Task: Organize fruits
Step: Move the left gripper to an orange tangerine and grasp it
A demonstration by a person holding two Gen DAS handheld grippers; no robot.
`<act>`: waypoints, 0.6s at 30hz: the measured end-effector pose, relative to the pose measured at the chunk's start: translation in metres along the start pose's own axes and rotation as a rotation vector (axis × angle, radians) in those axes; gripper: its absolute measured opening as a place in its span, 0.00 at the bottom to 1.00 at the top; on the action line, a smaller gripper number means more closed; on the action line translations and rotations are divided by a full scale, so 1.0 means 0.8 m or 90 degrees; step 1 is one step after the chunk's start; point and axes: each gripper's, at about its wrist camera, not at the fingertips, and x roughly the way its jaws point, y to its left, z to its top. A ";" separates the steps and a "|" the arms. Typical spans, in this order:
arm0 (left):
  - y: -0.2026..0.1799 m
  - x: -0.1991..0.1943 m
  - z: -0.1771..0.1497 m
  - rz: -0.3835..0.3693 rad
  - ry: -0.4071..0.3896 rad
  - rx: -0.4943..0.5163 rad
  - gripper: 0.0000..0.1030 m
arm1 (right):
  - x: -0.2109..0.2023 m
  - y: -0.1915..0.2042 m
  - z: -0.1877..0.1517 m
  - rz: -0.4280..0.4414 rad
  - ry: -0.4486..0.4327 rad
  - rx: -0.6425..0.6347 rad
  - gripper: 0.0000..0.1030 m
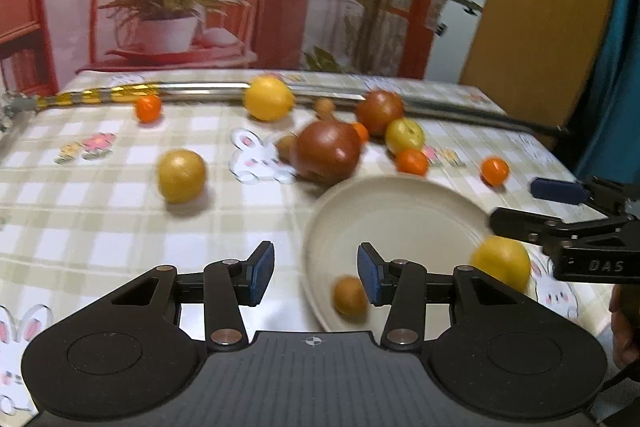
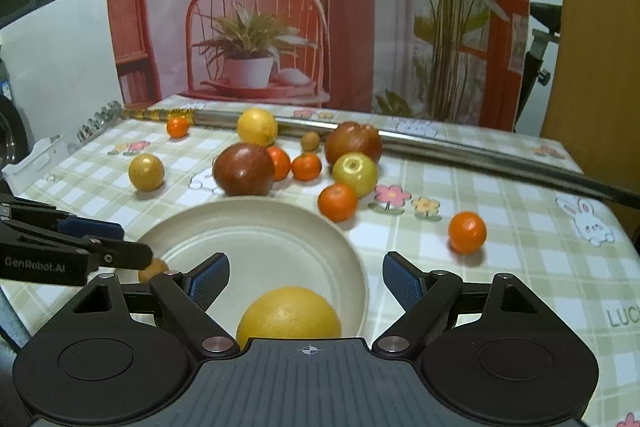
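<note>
Seen only from the right wrist: right claw (image 2: 306,281) spread wide, nothing pinched, angled down over the cream plate (image 2: 352,255) with a dimpled yellow citrus (image 2: 288,313) lying at the plate's near rim. Seen only from the left wrist: left claw (image 1: 316,275) parted, empty, tilted down at the plate's left edge, a small round brown fruit (image 1: 350,295) on the plate just beside the right finger. Beyond the plate, on the checked desk (image 2: 520,227): glossy dark red apples (image 2: 243,169), a green apple (image 2: 355,168), smooth orange mandarins (image 2: 467,231), a yellow lemon (image 2: 257,127), then a long metal rod (image 2: 440,147).
</note>
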 end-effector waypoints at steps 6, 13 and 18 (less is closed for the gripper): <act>0.044 -0.025 0.037 0.033 -0.027 -0.029 0.49 | -0.008 -0.025 0.027 -0.015 -0.031 0.014 0.85; 0.082 -0.038 0.074 0.069 -0.058 -0.061 0.50 | -0.007 -0.056 0.056 -0.011 -0.052 0.037 1.00; 0.098 -0.034 0.089 0.075 -0.064 -0.080 0.51 | -0.005 -0.052 0.068 -0.036 -0.071 -0.009 1.00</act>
